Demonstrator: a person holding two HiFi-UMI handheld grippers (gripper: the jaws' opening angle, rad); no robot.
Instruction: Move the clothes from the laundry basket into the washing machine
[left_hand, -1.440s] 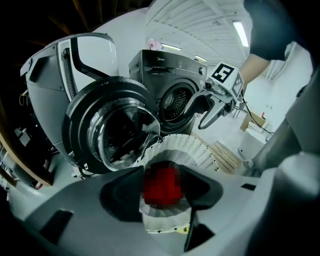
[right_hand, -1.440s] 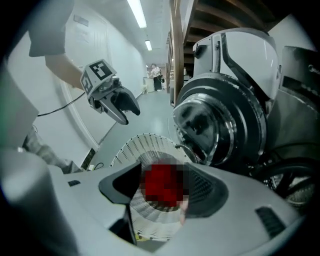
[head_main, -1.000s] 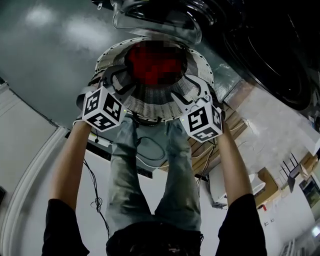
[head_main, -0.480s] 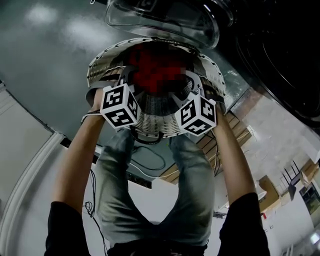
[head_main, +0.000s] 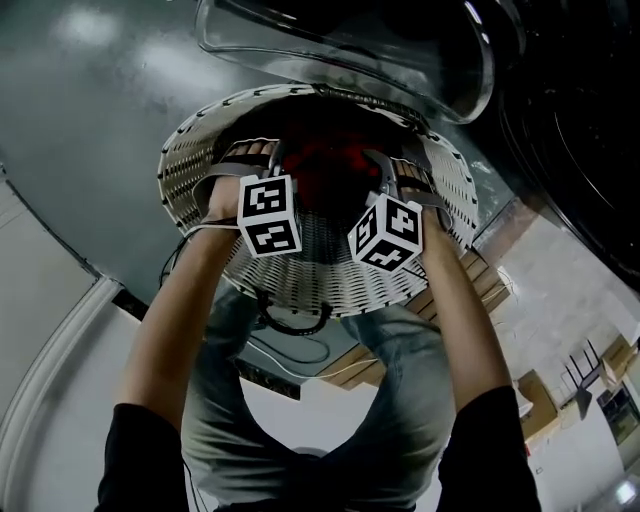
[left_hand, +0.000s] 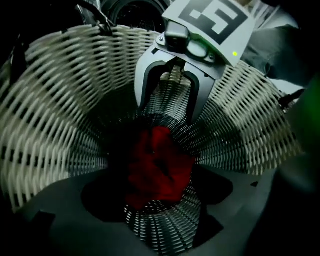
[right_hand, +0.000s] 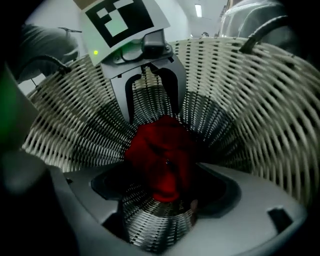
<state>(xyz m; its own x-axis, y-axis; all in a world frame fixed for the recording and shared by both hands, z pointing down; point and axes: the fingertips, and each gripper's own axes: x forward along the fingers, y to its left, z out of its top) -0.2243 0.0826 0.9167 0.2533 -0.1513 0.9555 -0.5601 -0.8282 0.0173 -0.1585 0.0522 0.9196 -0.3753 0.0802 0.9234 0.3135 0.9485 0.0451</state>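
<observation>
Both tools are inside the white wicker laundry basket (head_main: 185, 165), pointing steeply at its floor. Left tool (left_hand: 160, 179): jaws wide, have just been opening. Right tool (right_hand: 165, 182): same. Red garment (left_hand: 157, 165) is bunched on the basket floor and sits in each tool's gap, pads not closed on it. Head view: left tool at 9 o'clock of the garment, right tool at 3. Washing machine (head_main: 575, 110) is at 2 o'clock of the basket, its glass door (head_main: 340, 40) at 12.
</observation>
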